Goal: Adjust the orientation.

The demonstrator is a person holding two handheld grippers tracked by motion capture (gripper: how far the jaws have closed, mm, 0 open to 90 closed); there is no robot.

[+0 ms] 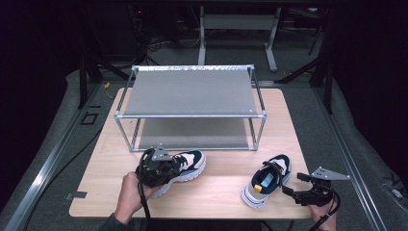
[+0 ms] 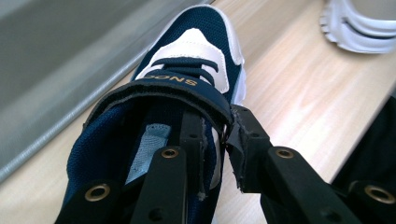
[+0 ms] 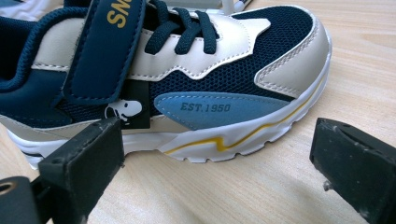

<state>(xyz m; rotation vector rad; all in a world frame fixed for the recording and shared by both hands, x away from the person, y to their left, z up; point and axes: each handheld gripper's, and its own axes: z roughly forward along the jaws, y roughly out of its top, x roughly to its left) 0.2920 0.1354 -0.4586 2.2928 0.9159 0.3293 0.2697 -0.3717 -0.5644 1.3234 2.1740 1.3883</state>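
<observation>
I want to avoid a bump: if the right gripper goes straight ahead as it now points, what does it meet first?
Most likely the right shoe: it lies directly ahead of the open right gripper, its side facing the jaws, with bare table between. Exact depth is unclear.

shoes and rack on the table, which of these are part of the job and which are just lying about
In the job:
- left shoe, gripped by the left tool
- right shoe, beside the open right tool
- shoe rack

Lying about:
- cables on the floor
- table frame behind
</observation>
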